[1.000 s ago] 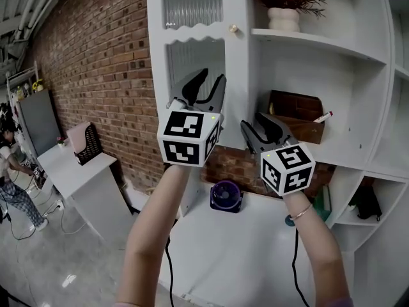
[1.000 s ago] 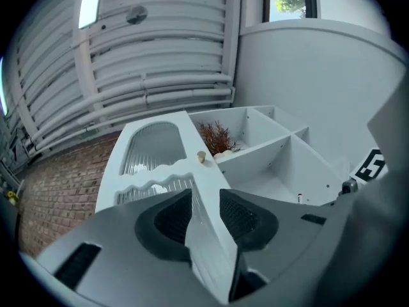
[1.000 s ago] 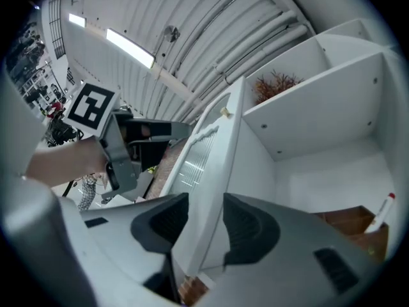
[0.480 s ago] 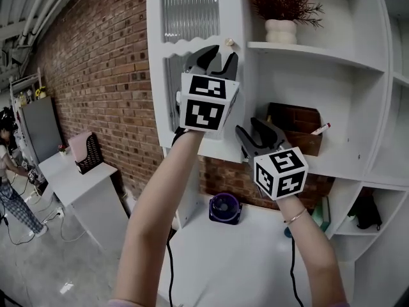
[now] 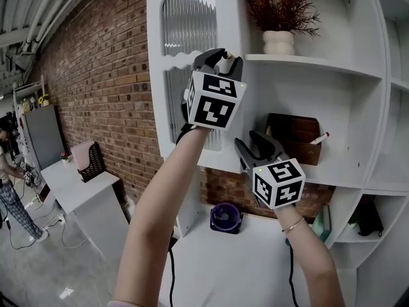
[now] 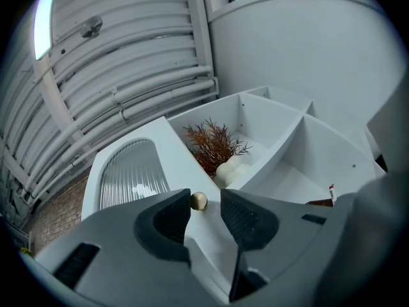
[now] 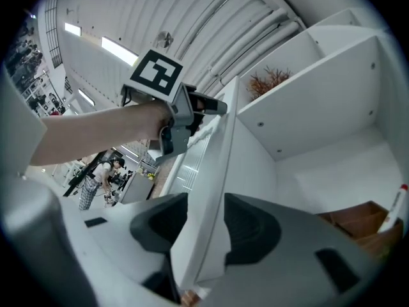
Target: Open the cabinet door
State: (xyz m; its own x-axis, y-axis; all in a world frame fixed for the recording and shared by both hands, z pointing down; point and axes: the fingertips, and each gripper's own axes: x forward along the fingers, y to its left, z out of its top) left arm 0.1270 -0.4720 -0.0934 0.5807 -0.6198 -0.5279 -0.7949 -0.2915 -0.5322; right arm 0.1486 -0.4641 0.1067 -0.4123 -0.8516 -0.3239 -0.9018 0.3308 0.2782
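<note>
The door (image 5: pixel 190 19) stands in the upper left of a white shelf unit (image 5: pixel 377 75) and looks shut. It is a white frame round ribbed glass, with a small brass knob (image 6: pixel 199 201) on its right stile.

The left tool (image 6: pixel 204 204) is raised to that knob, jaws apart, one on each side of it and not yet pressing. The right tool (image 5: pixel 250 143) hangs lower and nearer, jaws also apart. A white upright edge (image 7: pixel 214 171) runs between them; whether it is the door's own edge cannot be told.

The door is probably light and stiff, swinging on hinges at its left. The knob is the place to hold, but it is round, smooth and small, so it could slip from the pads unless they close squarely on it. The glass is best left untouched.

A plant (image 5: pixel 279 8) in a pale vase and a brown box (image 5: pixel 295 128) sit on shelves to the right. Below lies a white counter (image 5: pixel 249 261) with a purple object (image 5: pixel 226 213), a brick wall (image 5: pixel 96 88) at left and grey floor beyond.
</note>
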